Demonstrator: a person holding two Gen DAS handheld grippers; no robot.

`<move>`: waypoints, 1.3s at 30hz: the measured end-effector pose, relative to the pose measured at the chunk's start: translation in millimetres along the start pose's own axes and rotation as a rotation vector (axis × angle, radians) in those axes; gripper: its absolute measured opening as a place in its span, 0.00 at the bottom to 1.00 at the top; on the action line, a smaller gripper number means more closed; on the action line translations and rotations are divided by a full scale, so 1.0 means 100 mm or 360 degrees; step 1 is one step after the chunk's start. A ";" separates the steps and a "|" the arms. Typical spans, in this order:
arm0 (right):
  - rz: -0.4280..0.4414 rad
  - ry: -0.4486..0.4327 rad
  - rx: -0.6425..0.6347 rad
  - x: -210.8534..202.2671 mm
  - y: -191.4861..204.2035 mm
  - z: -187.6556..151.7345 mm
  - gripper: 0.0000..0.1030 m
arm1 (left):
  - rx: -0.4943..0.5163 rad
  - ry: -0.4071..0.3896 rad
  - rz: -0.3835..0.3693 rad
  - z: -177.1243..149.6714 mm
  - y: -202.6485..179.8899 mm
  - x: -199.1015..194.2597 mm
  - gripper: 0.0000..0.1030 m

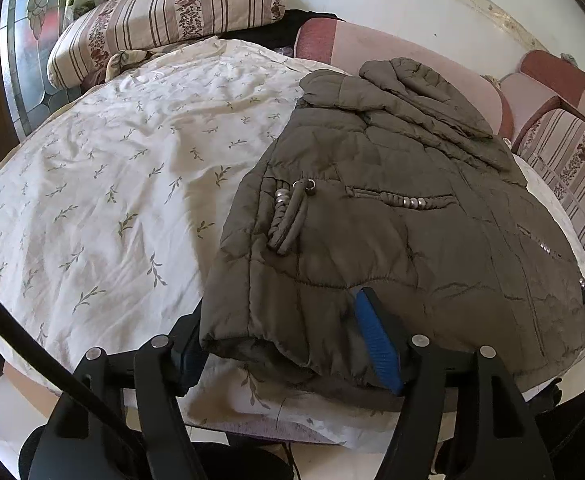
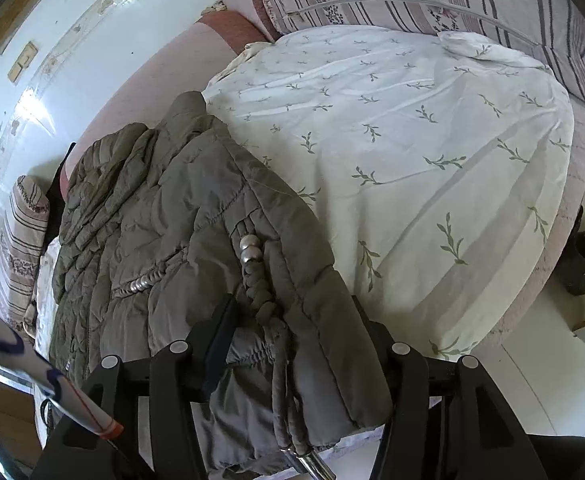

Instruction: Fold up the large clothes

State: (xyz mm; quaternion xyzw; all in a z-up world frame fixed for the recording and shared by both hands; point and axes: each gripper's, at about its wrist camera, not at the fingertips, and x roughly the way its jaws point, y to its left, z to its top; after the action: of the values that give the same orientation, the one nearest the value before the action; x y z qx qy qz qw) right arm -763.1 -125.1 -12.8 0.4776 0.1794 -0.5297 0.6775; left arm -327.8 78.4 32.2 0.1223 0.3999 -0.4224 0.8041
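An olive-green quilted puffer jacket (image 1: 392,216) lies folded on the near edge of my bed, atop a white bedsheet printed with green sprigs (image 1: 104,184). My left gripper (image 1: 288,344) straddles the jacket's hem corner, jaws apart around the padded fabric. My right gripper (image 2: 292,340) likewise spans the opposite edge, though whether it pinches the cloth is unclear. A striped floral bolster (image 1: 164,12) rests beyond.
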 end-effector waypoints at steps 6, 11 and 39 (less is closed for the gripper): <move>-0.0112 -0.0108 0.0021 -0.07 -0.03 0.05 0.62 | -0.0043 0.0014 -0.0006 -0.02 0.04 -0.04 0.67; -0.0040 -0.0024 -0.0028 0.03 0.03 0.04 0.46 | -0.0029 0.0012 0.0006 -0.02 0.02 -0.08 0.67; 0.0120 -0.0034 -0.0089 -0.14 0.13 0.01 0.19 | -0.0138 0.0014 -0.0017 0.07 0.13 -0.17 0.71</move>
State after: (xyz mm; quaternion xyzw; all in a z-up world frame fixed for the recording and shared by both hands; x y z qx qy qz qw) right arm -757.0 -119.1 3.9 0.4593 0.1686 -0.5037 0.7120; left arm -319.5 92.2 47.6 0.0870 0.4221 -0.4085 0.8046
